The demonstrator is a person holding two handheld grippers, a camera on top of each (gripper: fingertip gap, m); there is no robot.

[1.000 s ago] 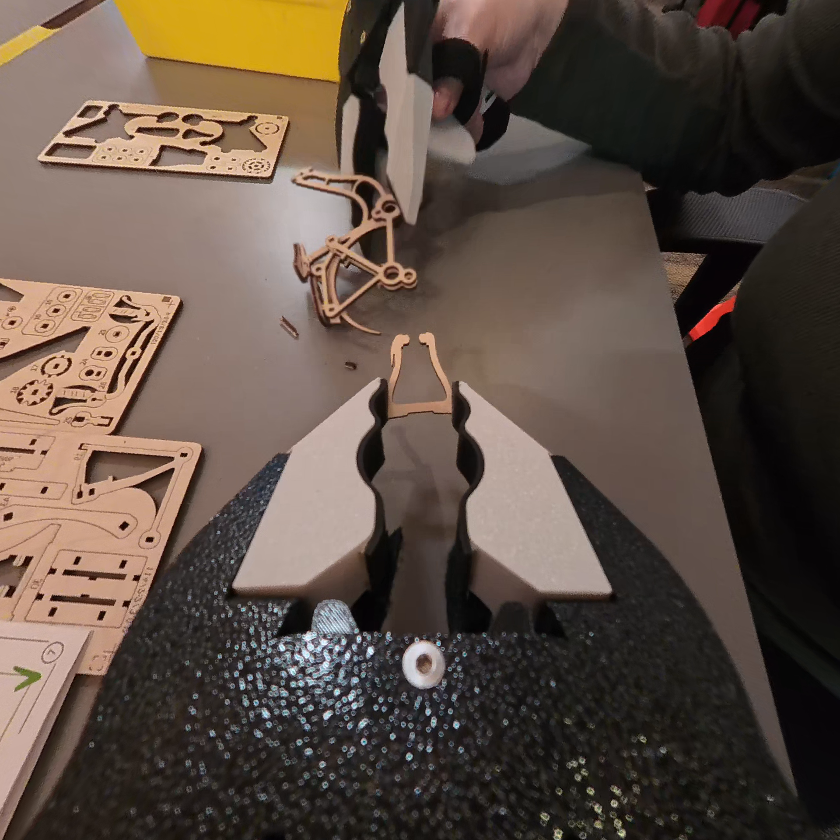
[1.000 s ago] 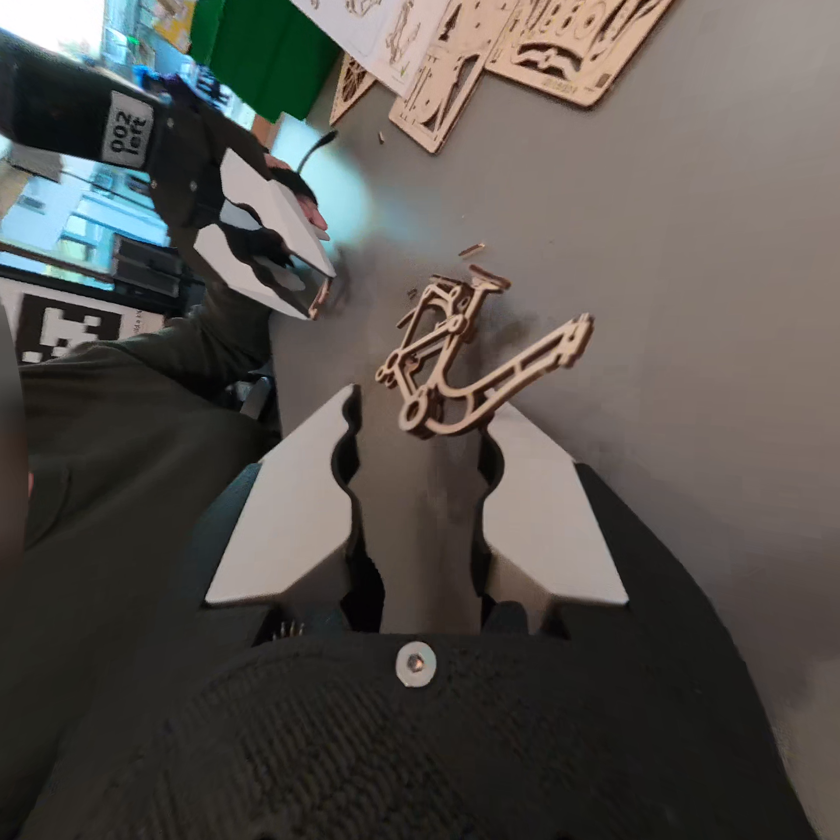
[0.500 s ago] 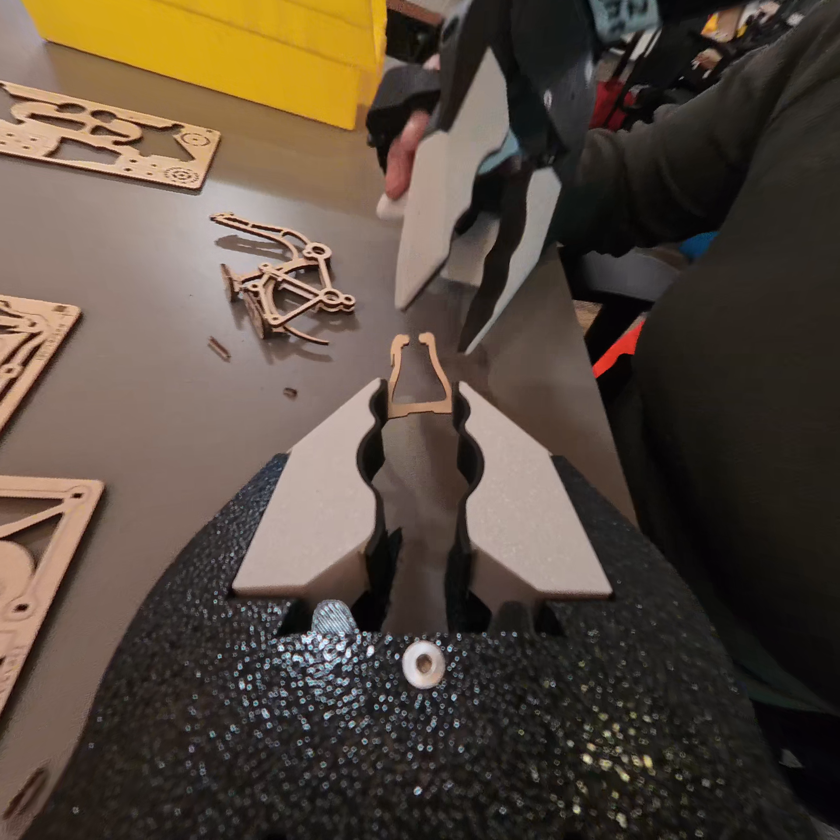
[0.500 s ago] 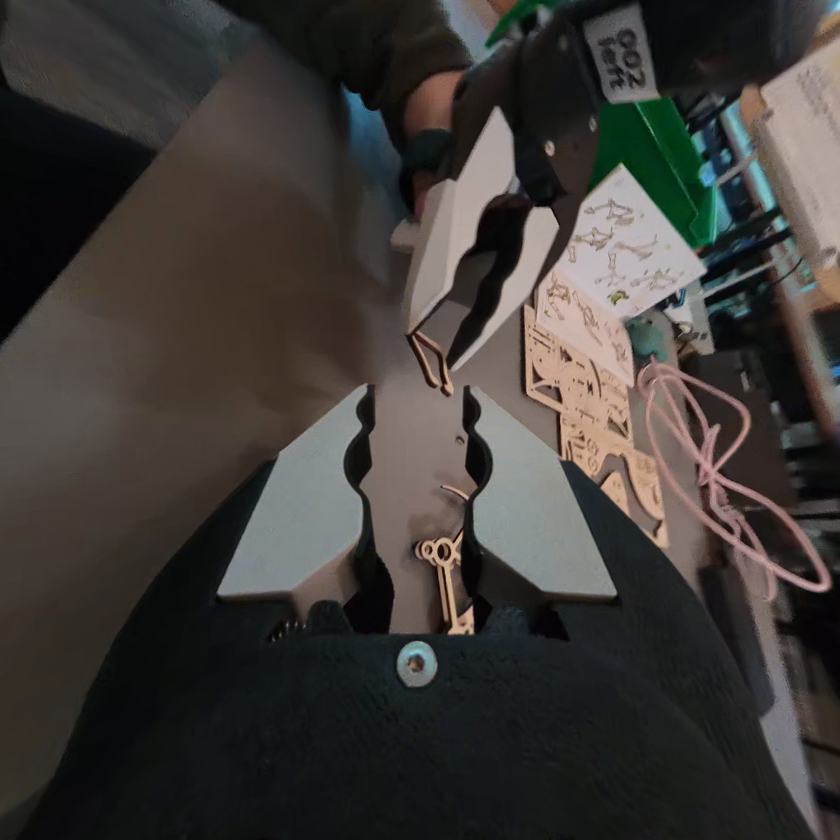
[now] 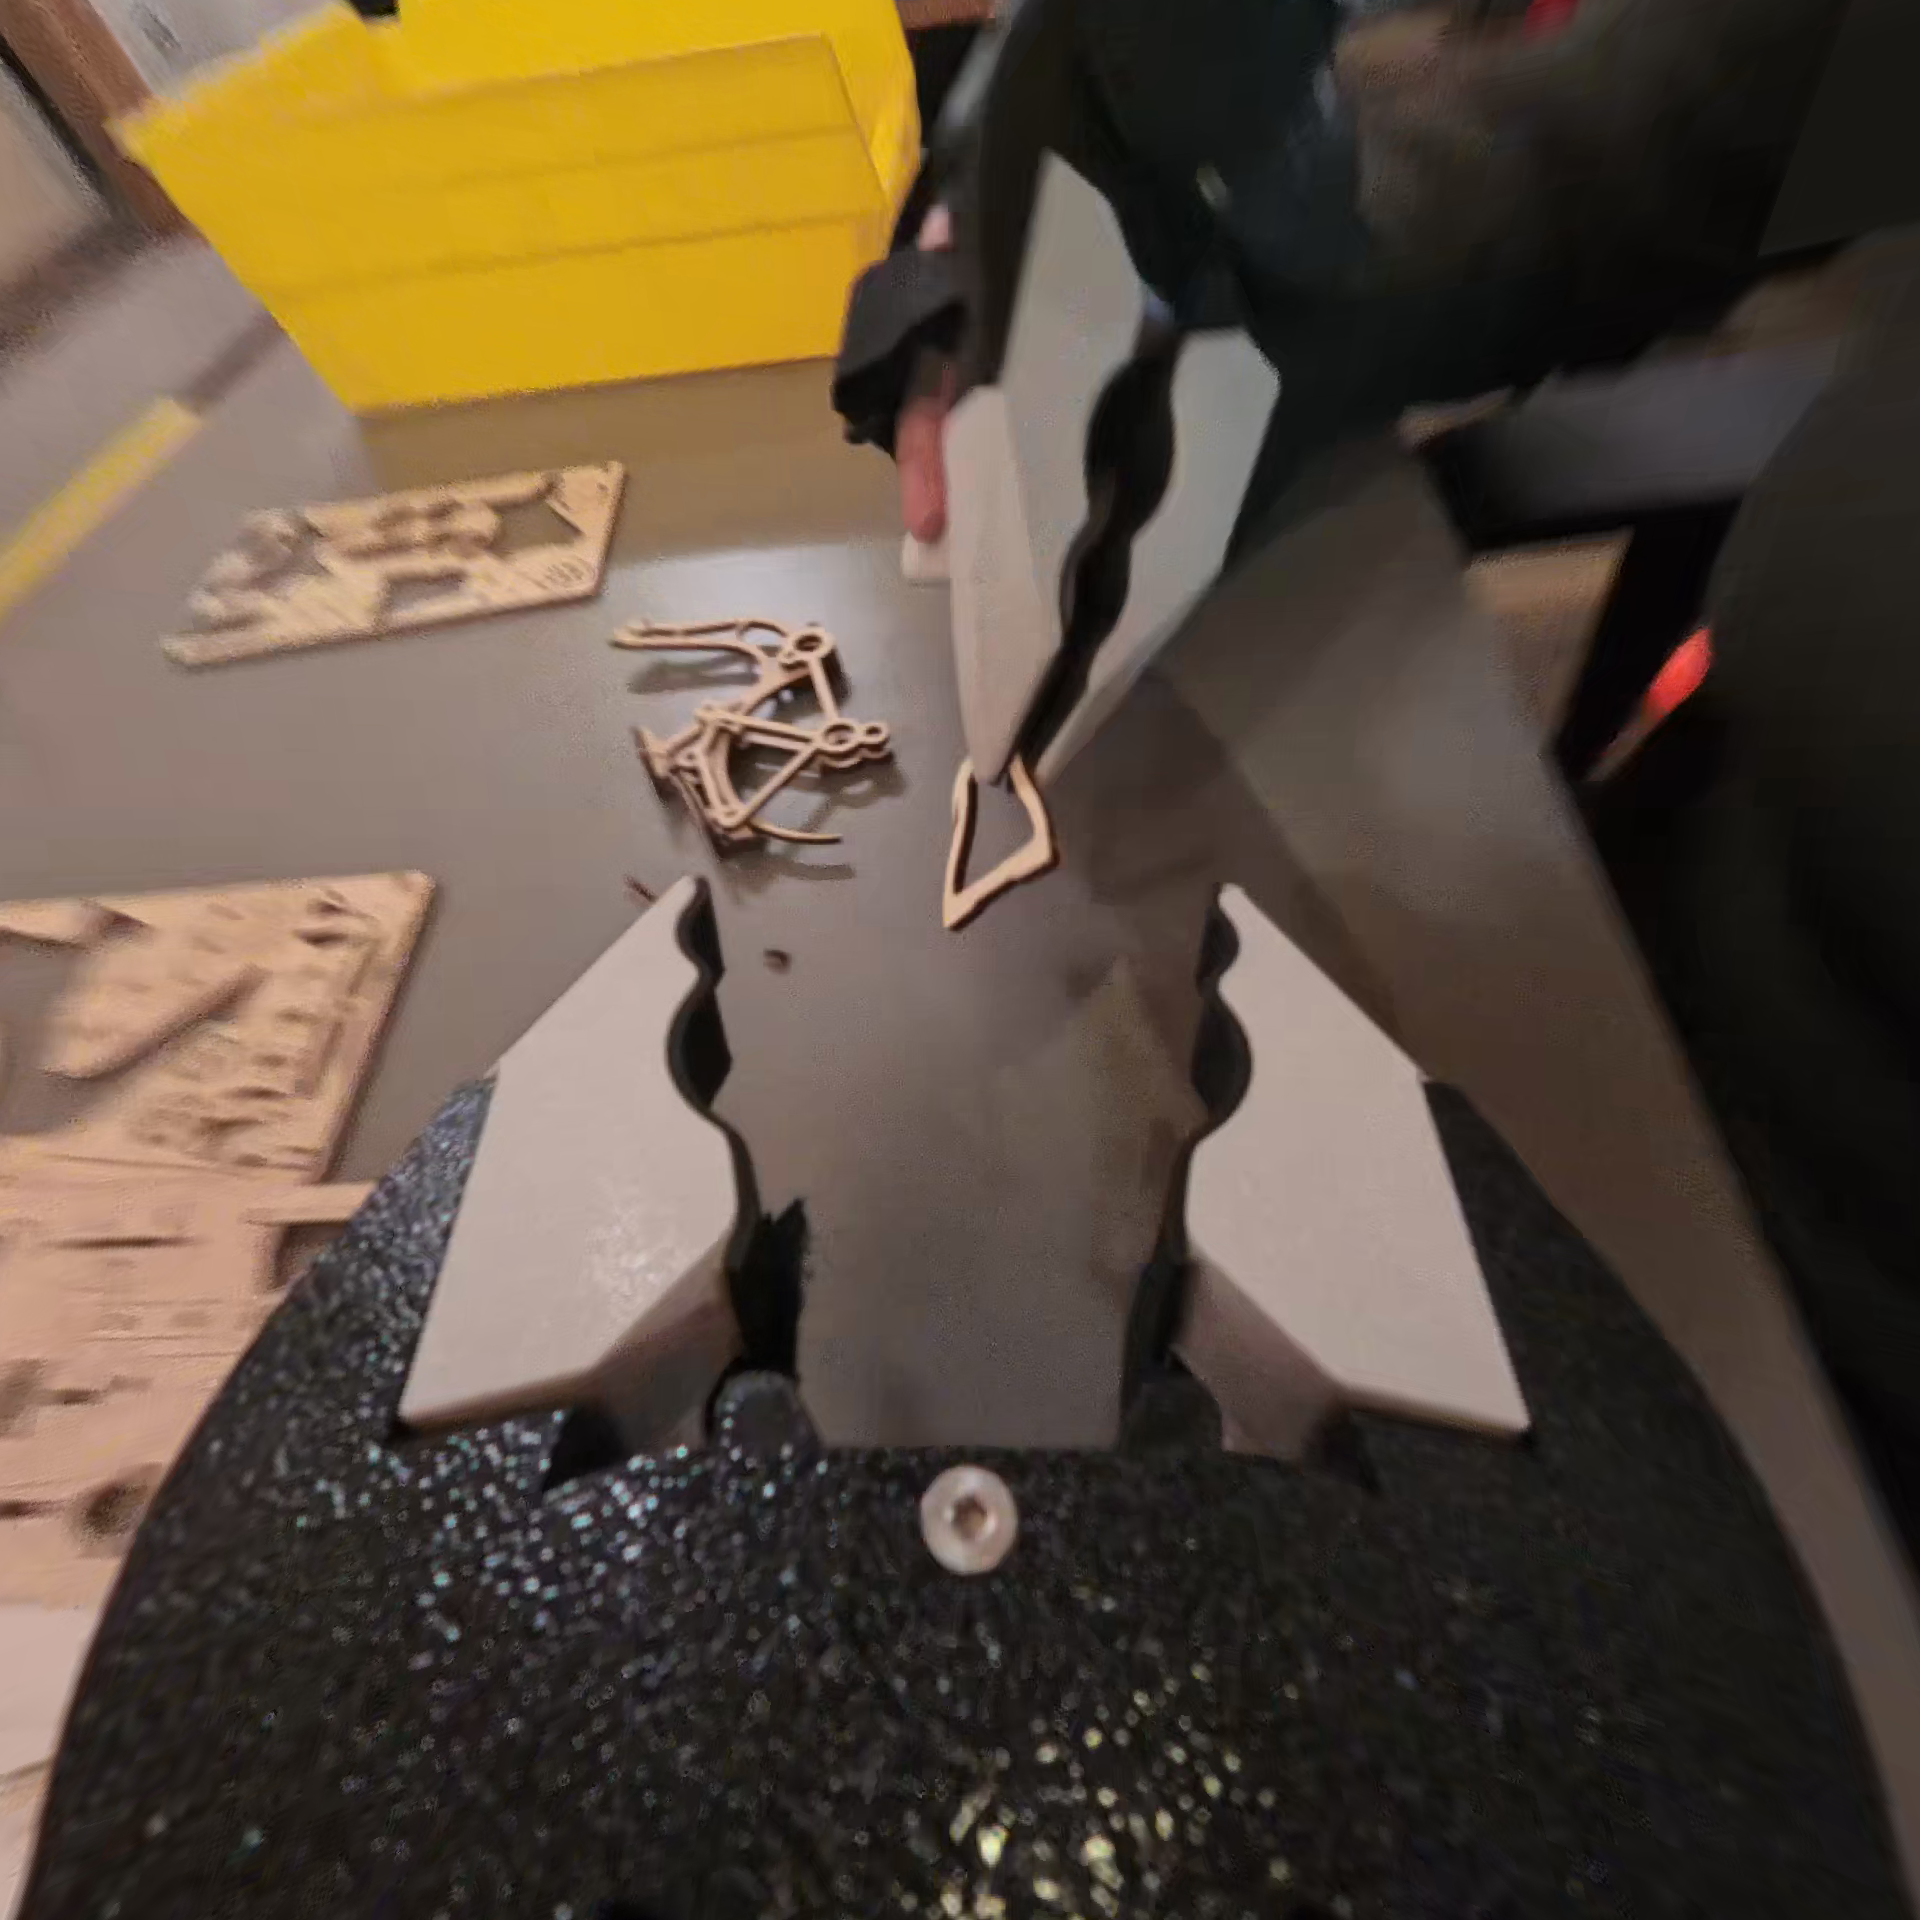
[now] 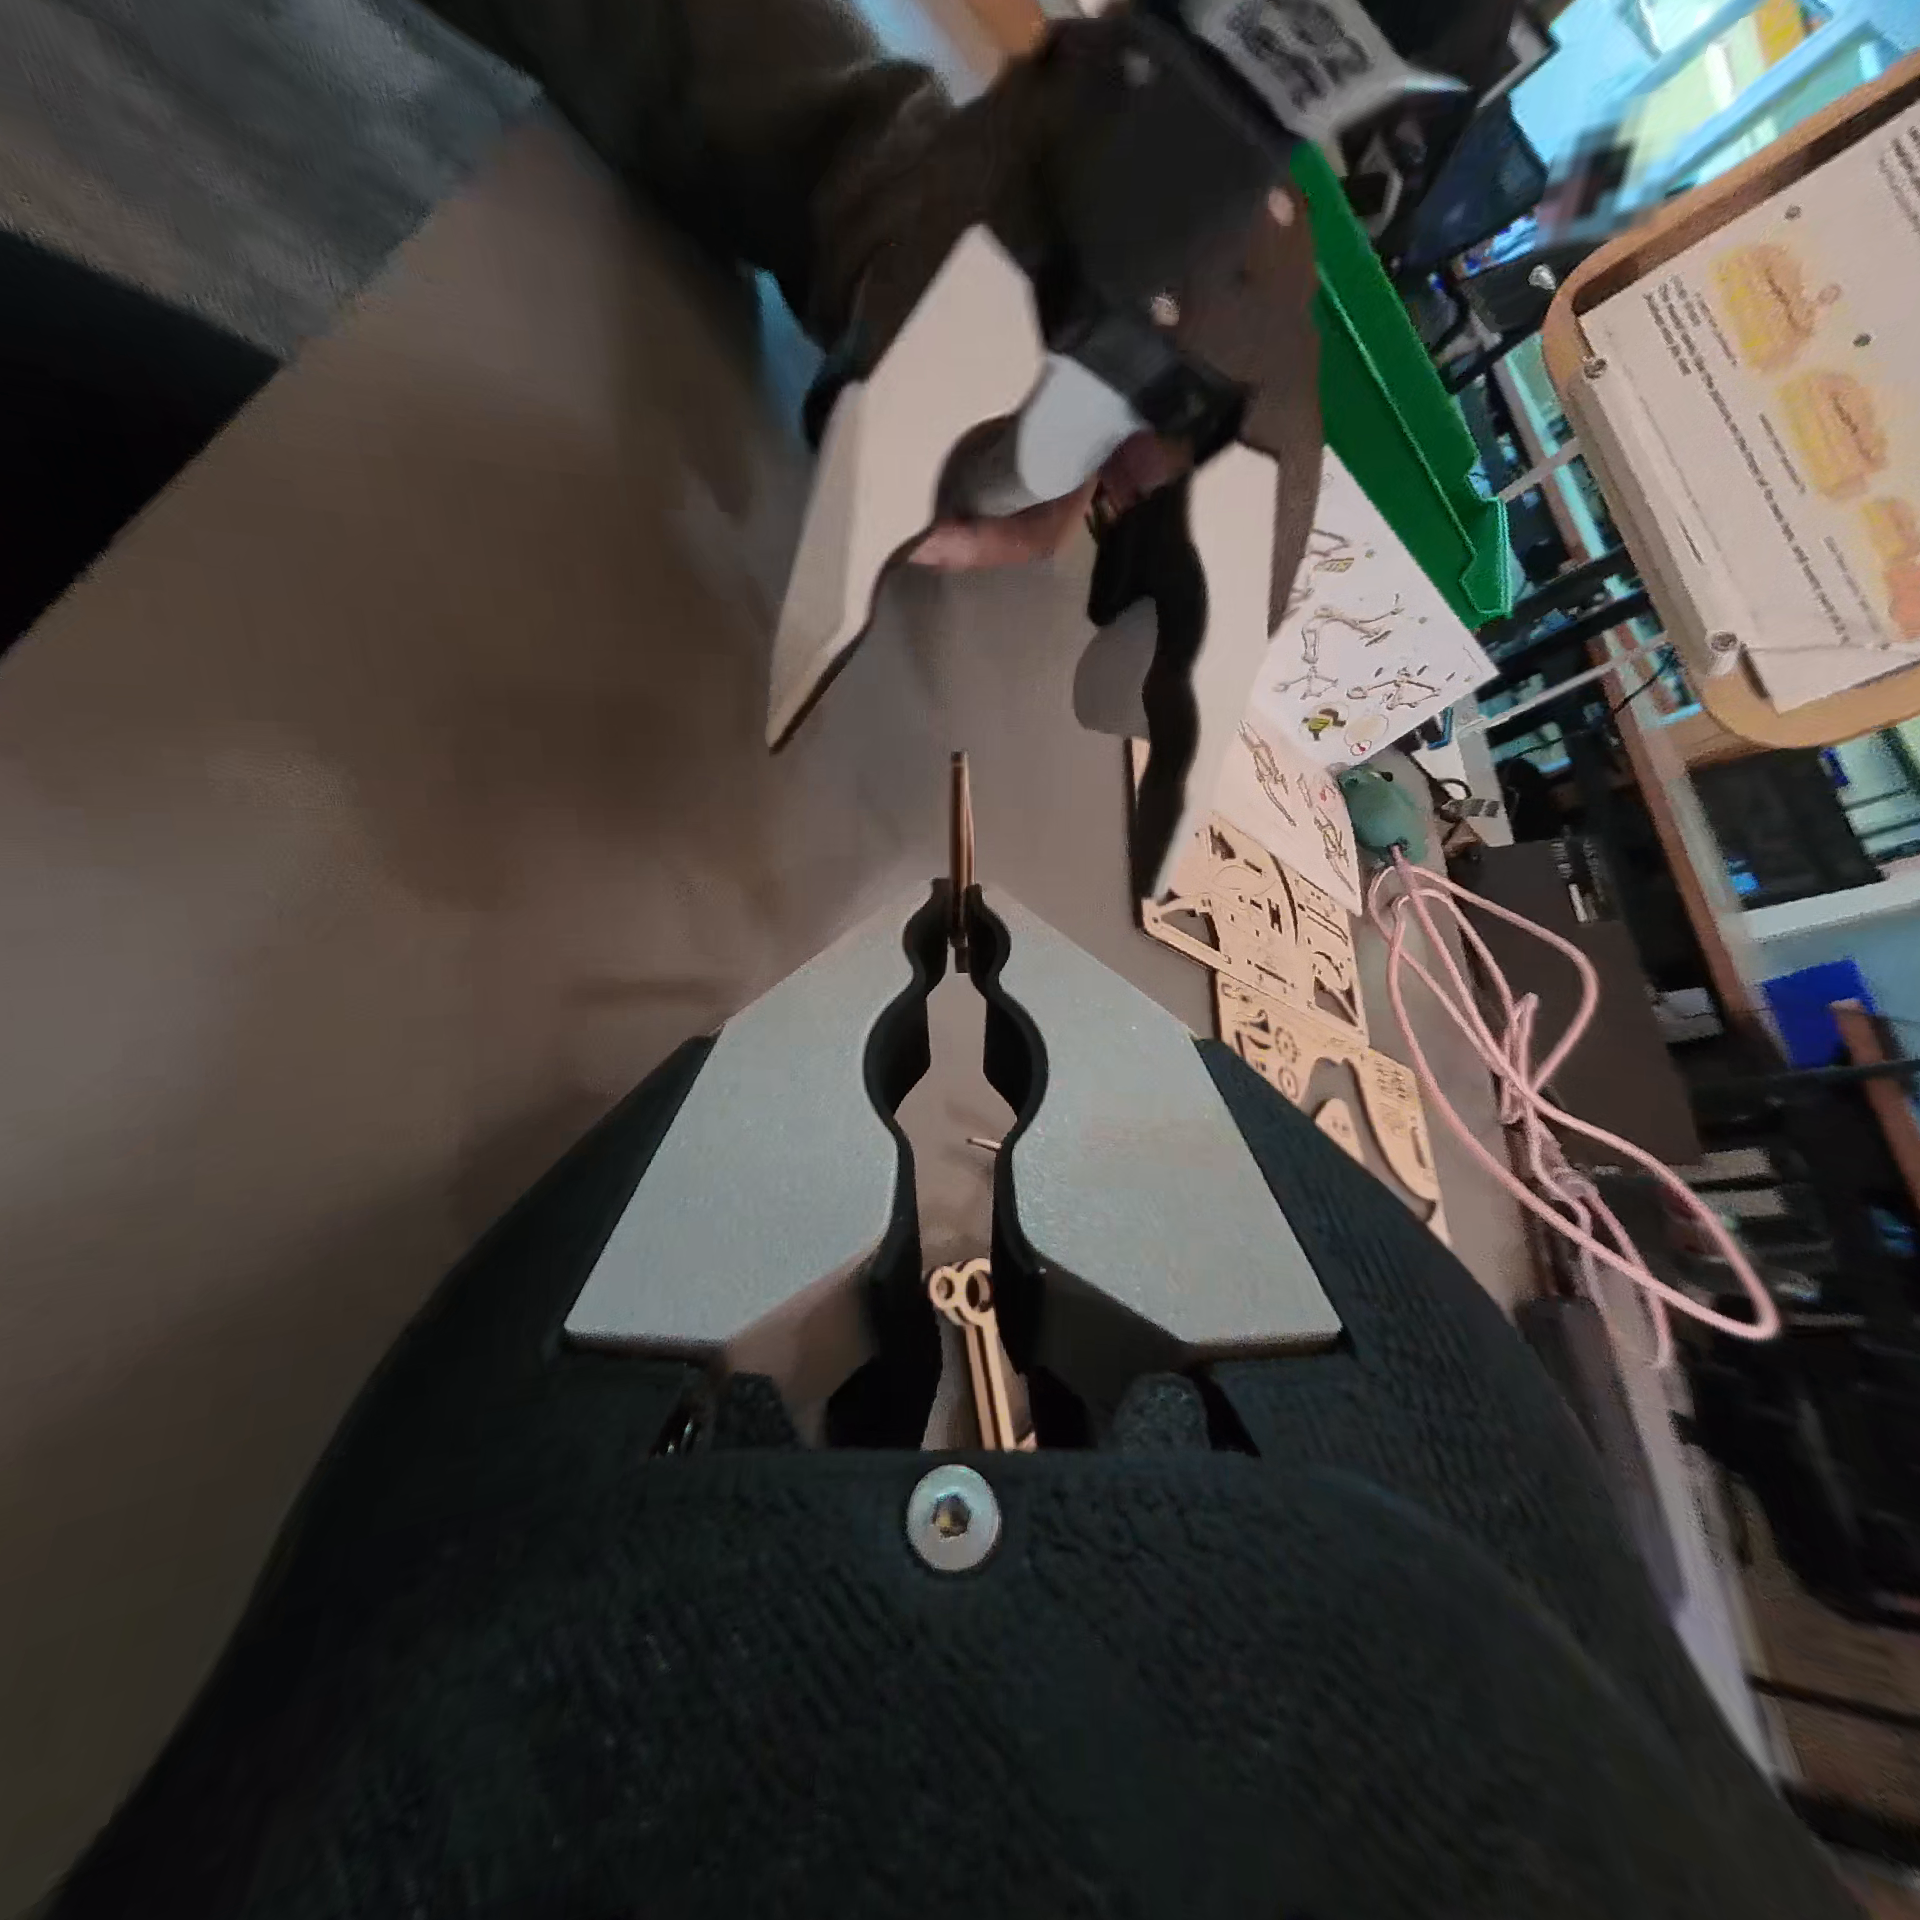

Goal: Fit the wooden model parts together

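Observation:
My right gripper point(image 6: 961, 906) is shut on a small U-shaped wooden part point(image 6: 961, 821), seen edge-on and sticking out past its tips. In the left wrist view this gripper point(image 5: 1013, 774) comes down from above with the part point(image 5: 997, 847) hanging just above the table. My left gripper point(image 5: 956, 899) is open wide and empty, right below the part; its fingers point(image 6: 831, 561) stand on either side of the part in the right wrist view. The partly built wooden model point(image 5: 758, 748) lies on the table to the left and shows through the right gripper's gap point(image 6: 977, 1340).
A yellow bin point(image 5: 561, 208) stands at the back. Cut-out wooden sheets point(image 5: 405, 561) point(image 5: 187, 1029) lie at the left. Instruction sheets point(image 6: 1361, 644), more wooden sheets point(image 6: 1278, 935), a green bin point(image 6: 1382, 416) and a pink cord point(image 6: 1538, 1091) lie beyond. The table edge point(image 5: 1558, 831) and the person's body are at the right. The grippers are tip to tip, or close to it.
The small wooden part has passed from my left gripper to my right. The right gripper came over and shut on it, and the left gripper opened wide.

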